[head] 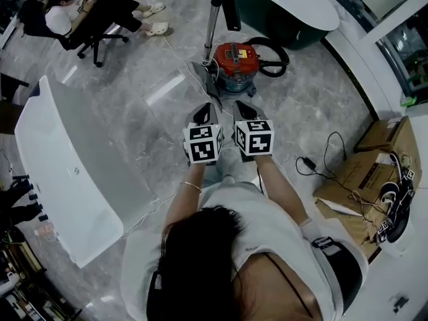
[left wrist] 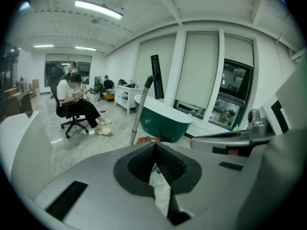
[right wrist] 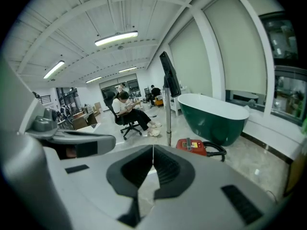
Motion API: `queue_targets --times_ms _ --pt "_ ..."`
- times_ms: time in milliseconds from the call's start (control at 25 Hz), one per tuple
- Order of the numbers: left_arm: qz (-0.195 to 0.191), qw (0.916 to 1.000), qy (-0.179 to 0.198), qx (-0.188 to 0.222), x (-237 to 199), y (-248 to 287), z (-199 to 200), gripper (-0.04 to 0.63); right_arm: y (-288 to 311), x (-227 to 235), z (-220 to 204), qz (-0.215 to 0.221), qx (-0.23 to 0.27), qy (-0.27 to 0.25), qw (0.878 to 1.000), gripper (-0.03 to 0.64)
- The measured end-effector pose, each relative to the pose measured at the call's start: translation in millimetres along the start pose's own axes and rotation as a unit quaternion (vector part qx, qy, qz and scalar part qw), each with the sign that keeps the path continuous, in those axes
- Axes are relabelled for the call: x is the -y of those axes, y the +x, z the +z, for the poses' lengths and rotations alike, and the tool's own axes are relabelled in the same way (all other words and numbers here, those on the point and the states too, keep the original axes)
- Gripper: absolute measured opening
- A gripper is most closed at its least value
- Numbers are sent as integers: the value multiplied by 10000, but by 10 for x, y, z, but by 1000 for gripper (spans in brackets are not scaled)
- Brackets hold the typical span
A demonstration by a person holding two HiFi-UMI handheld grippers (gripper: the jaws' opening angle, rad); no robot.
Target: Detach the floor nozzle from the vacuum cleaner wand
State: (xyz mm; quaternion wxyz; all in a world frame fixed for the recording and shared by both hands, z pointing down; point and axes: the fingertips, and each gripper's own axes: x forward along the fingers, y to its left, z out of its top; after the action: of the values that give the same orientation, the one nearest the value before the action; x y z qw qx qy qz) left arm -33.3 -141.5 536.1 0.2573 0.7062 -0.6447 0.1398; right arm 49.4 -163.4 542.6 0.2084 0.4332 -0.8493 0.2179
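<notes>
A red canister vacuum cleaner point(head: 231, 61) stands on the grey marble floor ahead of me, with a black hose point(head: 275, 55) looped to its right. Its metal wand point(head: 212, 23) rises upright from a grey floor nozzle point(head: 203, 70) at the canister's left. My left gripper point(head: 203, 115) and right gripper point(head: 245, 110) are side by side, short of the vacuum, both shut with nothing between the jaws. In the left gripper view the wand point(left wrist: 138, 111) stands beyond the gripper point(left wrist: 154, 145). In the right gripper view the wand point(right wrist: 168, 110) and the canister point(right wrist: 192, 146) lie past the gripper point(right wrist: 153, 150).
A white bathtub point(head: 67, 172) sits at my left, a dark green one point(head: 287, 9) behind the vacuum. Cardboard boxes point(head: 374, 159) and loose cables point(head: 321, 160) lie at the right. A person sits on an office chair point(head: 75, 15) at the far left.
</notes>
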Motion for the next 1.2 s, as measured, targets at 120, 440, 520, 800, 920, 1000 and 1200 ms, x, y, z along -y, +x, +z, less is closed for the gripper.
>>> queue_targets --times_ms 120,440,520,800,920,1000,1200 --pt "-75 10000 -24 20 -55 125 82 3 126 28 59 -40 -48 -22 10000 15" --pt "-176 9998 -74 -4 -237 475 295 3 493 83 300 -147 -100 -73 9998 15" --pt "-196 9998 -68 -10 -277 550 336 3 573 94 353 -167 -92 -67 9998 15" --pt "-314 9995 -37 32 -436 758 556 3 819 94 561 -247 -63 11 9997 15" --pt "-366 9993 -21 66 -485 830 647 3 902 92 646 -275 -23 22 9996 15" --pt "-419 9991 -2 100 -526 881 722 3 966 87 717 -291 24 24 9996 15" --pt "-671 9975 91 207 -568 984 835 3 1103 81 833 -356 108 79 9993 15"
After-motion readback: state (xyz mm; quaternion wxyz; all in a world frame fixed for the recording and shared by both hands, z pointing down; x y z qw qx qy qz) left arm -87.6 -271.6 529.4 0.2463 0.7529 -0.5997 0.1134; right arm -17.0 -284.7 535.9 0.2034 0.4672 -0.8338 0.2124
